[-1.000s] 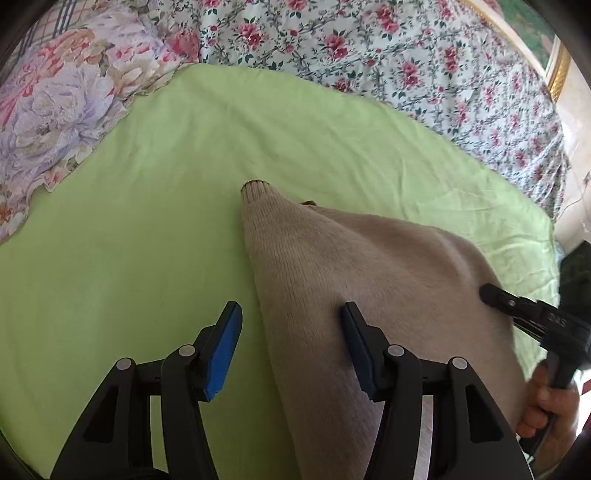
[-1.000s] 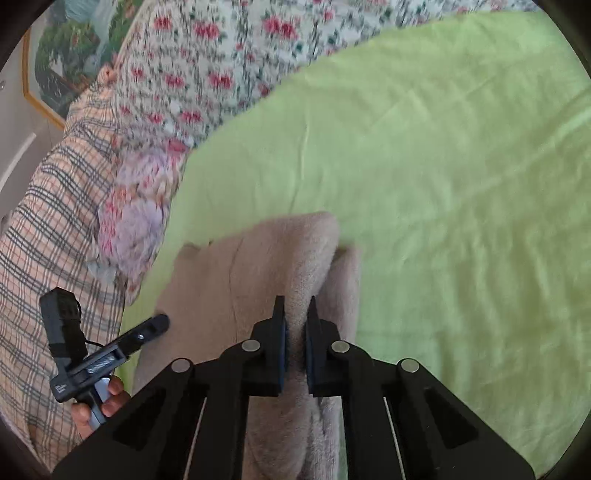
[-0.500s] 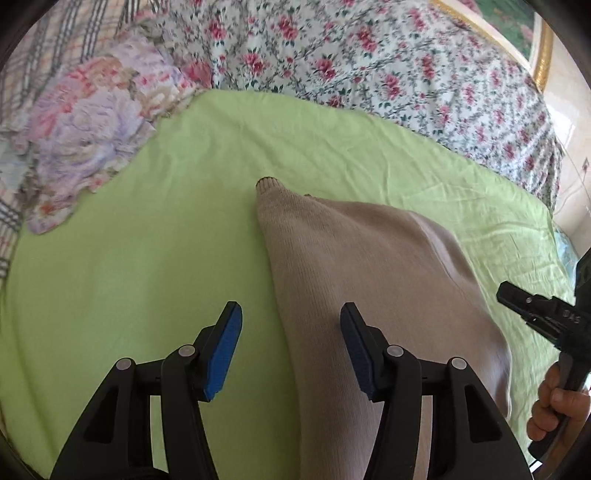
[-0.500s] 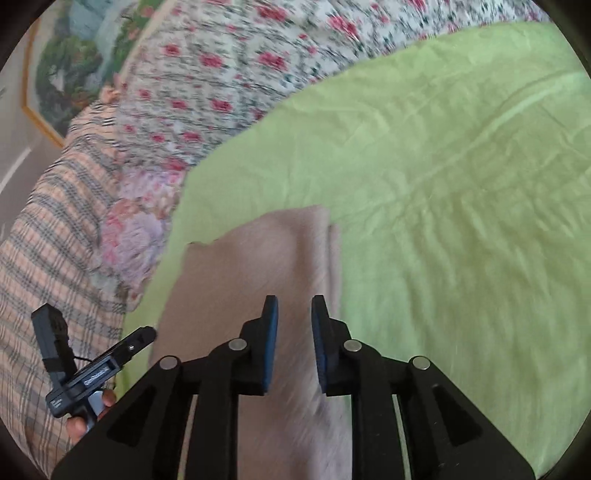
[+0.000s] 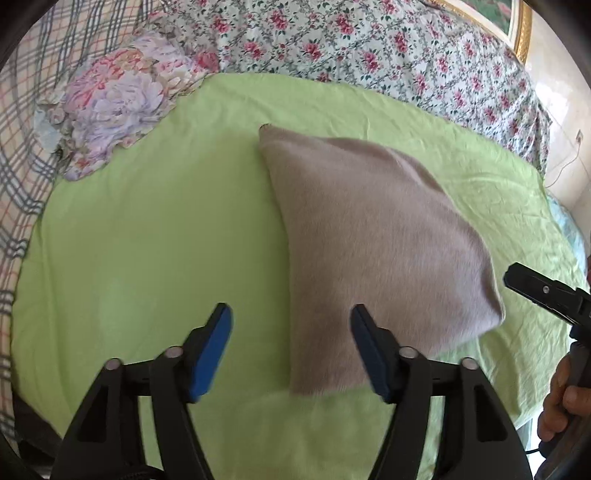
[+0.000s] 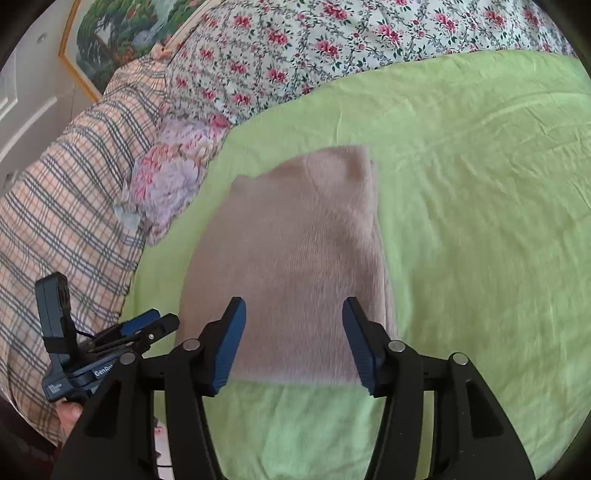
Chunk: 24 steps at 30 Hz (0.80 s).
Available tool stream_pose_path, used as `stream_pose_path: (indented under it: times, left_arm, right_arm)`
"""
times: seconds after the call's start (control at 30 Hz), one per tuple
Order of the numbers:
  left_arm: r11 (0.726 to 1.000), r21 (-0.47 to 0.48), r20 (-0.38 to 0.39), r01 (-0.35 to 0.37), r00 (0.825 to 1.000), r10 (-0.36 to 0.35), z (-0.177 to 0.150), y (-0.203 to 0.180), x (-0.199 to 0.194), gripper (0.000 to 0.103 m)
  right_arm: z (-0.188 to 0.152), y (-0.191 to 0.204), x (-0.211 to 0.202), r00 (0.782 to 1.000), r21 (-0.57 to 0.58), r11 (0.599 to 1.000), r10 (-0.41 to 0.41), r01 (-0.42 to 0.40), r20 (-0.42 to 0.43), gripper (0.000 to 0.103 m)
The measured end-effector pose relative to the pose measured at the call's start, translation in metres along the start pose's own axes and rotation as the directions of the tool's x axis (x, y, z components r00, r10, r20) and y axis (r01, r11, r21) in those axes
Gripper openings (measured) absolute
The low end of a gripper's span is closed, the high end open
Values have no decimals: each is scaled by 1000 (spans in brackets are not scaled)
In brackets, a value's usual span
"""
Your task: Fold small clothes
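Sweater: a folded beige knit sweater (image 5: 373, 240) lies flat on the green sheet (image 5: 147, 240), roughly in its middle; the right wrist view shows it (image 6: 295, 266) as a tall rectangle.
Left gripper: the left gripper (image 5: 290, 345) hangs above the near left edge of the sweater, its blue-padded jaws spread wide with nothing between them.
Right gripper: the right gripper (image 6: 293, 341) hangs above the near edge of the sweater, jaws likewise wide apart and holding nothing.
Left wrist view only: the right gripper (image 5: 546, 295) enters at the right edge as a black tip, with the right hand (image 5: 561, 402) wrapped around its handle; a gilt frame corner (image 5: 521, 26) shows at top right.
Right wrist view only: the left gripper (image 6: 140, 325) appears at lower left, with a black box above its handle; a framed picture (image 6: 122, 33) hangs on the wall at top left, and a second folded layer shows along the sweater's right side.
Both views: a rose-print cover (image 5: 369, 44) borders the far side of the sheet, a large-flower cloth (image 6: 177, 184) lies beside its left corner, and a plaid blanket (image 6: 66, 206) lies beyond that.
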<state>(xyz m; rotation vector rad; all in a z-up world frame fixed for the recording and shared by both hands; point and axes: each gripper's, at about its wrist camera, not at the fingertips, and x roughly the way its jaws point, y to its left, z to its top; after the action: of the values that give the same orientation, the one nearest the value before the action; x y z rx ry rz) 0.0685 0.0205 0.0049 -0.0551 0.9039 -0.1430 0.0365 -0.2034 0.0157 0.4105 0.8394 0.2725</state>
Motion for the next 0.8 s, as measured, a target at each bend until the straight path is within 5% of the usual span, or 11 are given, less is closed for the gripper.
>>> stream_pose_path:
  times: [0.33, 0.8]
  left_arm:
    - [994, 47, 2, -96, 995, 96, -19, -6, -20, 82]
    - [980, 115, 5, -164, 986, 165, -28, -21, -28, 88]
  right_arm:
    - [-17, 21, -14, 998, -113, 991, -71, 70, 2, 80]
    - [-38, 27, -17, 991, -180, 977, -126, 117, -39, 87]
